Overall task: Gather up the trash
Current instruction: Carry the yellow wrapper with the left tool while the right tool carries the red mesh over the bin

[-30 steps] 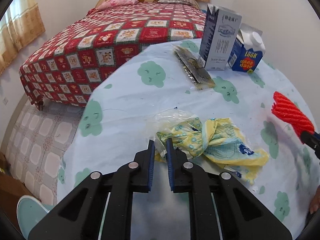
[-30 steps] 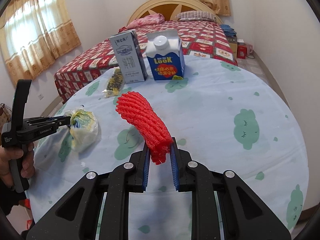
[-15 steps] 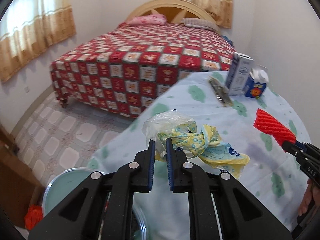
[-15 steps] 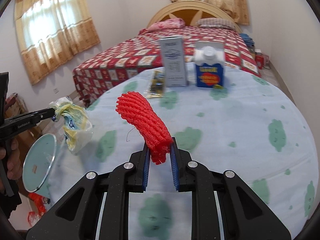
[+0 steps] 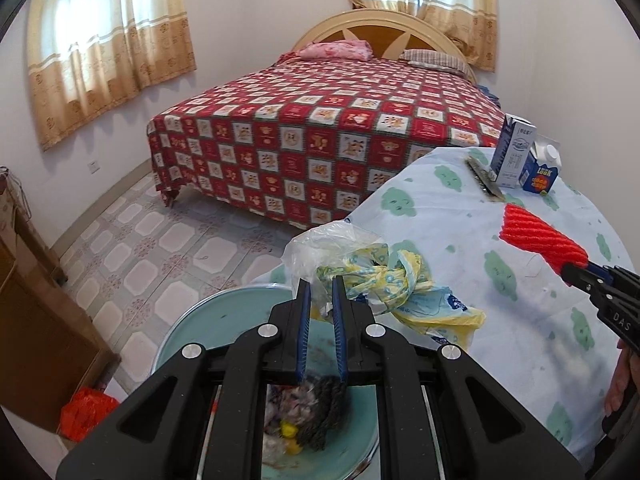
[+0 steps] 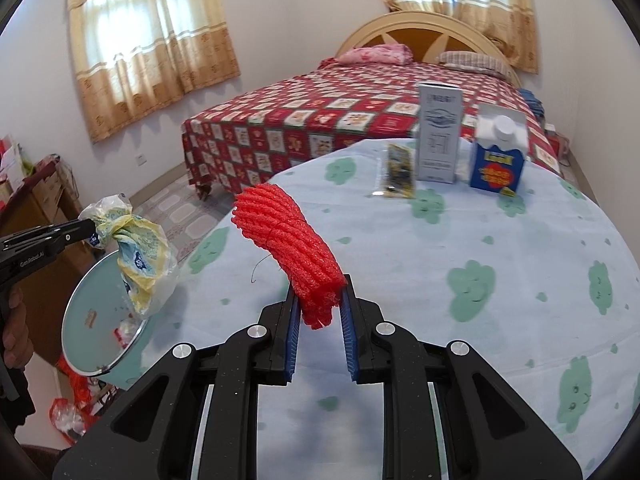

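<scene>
My left gripper [image 5: 321, 285] is shut on a knotted yellow and clear plastic bag [image 5: 384, 276], which hangs above a round teal bin [image 5: 200, 324] beside the table. The same bag [image 6: 136, 248] dangles from the left gripper [image 6: 86, 226] over the bin's rim [image 6: 80, 304] in the right wrist view. My right gripper [image 6: 318, 292] is shut on a red foam net sleeve [image 6: 288, 244], held above the left part of the table; the sleeve [image 5: 540, 240] also shows in the left wrist view.
On the far side of the cloud-print tablecloth [image 6: 500, 264] stand a white carton [image 6: 439, 132] and a blue carton [image 6: 498, 156], with a dark snack wrapper [image 6: 397, 172] lying beside them. A bed [image 5: 328, 120] fills the room behind. Red bags [image 5: 86, 412] lie on the floor.
Both grippers have swung left, off the table's middle toward its edge. The bag has left the tablecloth and now hangs over the teal bin, whose trash-filled inside has come into view.
</scene>
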Action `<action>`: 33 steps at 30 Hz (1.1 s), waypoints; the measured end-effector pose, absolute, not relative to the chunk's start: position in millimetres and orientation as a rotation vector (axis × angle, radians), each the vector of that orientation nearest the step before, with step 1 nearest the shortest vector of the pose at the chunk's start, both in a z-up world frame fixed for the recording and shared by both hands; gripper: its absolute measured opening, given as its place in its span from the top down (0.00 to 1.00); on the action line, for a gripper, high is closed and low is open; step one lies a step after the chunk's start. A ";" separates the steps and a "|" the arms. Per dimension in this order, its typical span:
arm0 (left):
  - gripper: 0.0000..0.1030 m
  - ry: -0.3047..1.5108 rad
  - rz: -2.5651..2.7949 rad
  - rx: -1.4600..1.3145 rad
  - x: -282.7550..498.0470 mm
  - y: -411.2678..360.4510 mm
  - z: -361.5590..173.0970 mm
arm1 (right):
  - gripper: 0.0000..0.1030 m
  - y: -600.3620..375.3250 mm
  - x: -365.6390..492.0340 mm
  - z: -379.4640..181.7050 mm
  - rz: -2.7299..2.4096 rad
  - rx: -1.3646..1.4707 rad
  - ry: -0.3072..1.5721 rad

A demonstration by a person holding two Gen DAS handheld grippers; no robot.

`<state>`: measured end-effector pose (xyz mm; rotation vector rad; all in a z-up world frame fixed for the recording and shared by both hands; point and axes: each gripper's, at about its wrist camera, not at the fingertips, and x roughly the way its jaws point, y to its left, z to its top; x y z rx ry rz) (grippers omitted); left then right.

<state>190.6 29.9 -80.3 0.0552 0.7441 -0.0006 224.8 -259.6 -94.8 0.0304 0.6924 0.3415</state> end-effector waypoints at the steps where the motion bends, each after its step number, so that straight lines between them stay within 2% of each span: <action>1: 0.91 0.744 0.004 0.056 186.6 32.9 -80.9 | 0.81 -254.9 223.6 -94.4 0.348 0.024 0.691; 33: 0.93 0.737 0.139 0.046 140.1 110.3 -81.6 | 0.81 -158.4 210.0 -95.4 0.503 -0.093 0.684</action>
